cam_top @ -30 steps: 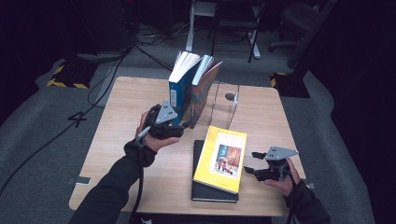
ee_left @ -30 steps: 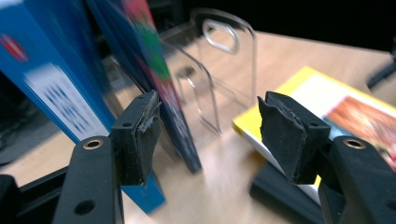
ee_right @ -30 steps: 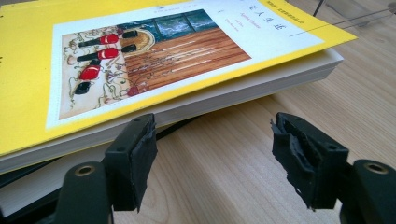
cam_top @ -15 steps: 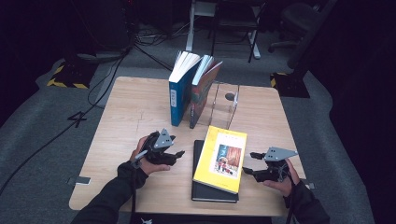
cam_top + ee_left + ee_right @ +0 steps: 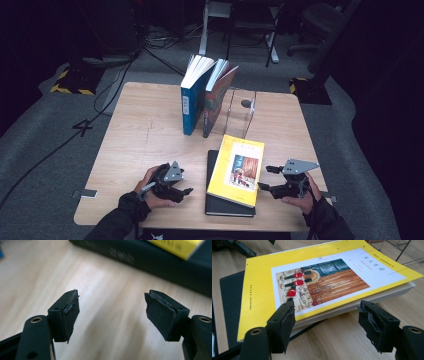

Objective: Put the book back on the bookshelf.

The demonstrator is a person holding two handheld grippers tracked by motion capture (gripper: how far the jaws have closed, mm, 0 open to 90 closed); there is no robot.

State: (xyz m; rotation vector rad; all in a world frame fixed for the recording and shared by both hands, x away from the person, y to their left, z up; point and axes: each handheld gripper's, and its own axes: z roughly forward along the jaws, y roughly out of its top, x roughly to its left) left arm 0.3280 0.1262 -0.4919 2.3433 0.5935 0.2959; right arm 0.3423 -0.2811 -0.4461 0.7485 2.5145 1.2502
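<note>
**Two grippers flanking a stack of two books, near edge of table**

Left gripper [image 5: 186, 190]: held low over bare wood at the near left, pointing right toward the stack. Its jaws stand wide apart and have just been opening; nothing lies between them, and in the left gripper view bare tabletop shows through the gap. The black book's spine runs across the far side of that view, apart from the pads.

Right gripper [image 5: 264, 178]: held at the near right, pointing left at the right edge of the stack. Jaws apart, holding nothing; in the right gripper view the left pad [image 5: 287, 322] stands in front of the yellow book's near corner, and whether it touches I cannot tell. The right pad is over bare wood.

Yellow book [image 5: 237, 169]: lies flat and slightly skewed on top, its right edge overhanging the book beneath, pages showing under the cover.

Black book [image 5: 220, 205]: flat on the table, underneath, its near edge close to the table's near edge.

Table [image 5: 145, 130]: light wood. Open room to the left of the stack and across the middle left; a narrower strip to the right.

Blue book [image 5: 191, 100] and red book [image 5: 216, 97]: upright at the far middle, leaning together, well apart from both grippers.

Clear bookend [image 5: 241, 111]: just right of the upright pair.
</note>
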